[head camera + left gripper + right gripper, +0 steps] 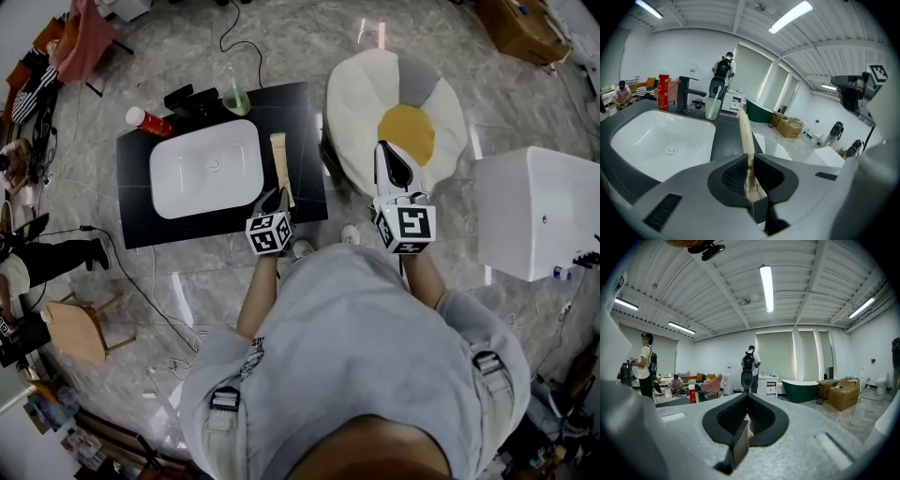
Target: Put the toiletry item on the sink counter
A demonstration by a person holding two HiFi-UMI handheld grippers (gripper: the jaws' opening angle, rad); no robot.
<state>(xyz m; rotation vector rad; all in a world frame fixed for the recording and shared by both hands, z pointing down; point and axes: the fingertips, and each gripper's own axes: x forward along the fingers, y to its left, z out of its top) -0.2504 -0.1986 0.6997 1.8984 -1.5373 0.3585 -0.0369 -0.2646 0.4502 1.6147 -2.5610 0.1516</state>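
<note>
tube (279, 167) seems down on counter (302, 120) at 3 o'clock of basin (206, 171), its 6 o'clock end clamped in left gripper (273, 202); placing nearly done, release left. right gripper (392, 169) closed on nothing, off at 3 o'clock

**Far side of the basin blocked, left and near sides free**

Beyond the white basin (206, 167), along the far edge of the black counter (136, 211), a red bottle (148, 121), the black faucet (192, 98) and a green cup (234, 97) stand close together and bar that side. Right of the basin, the narrow counter strip is taken up by the long beige toiletry item (280, 164), with the left gripper (277, 199) clamped on its near end. Left of the basin and on its near side the counter strips lie bare. Further right of the basin, a round cushion (412, 94) sits just beside the counter's edge
</note>
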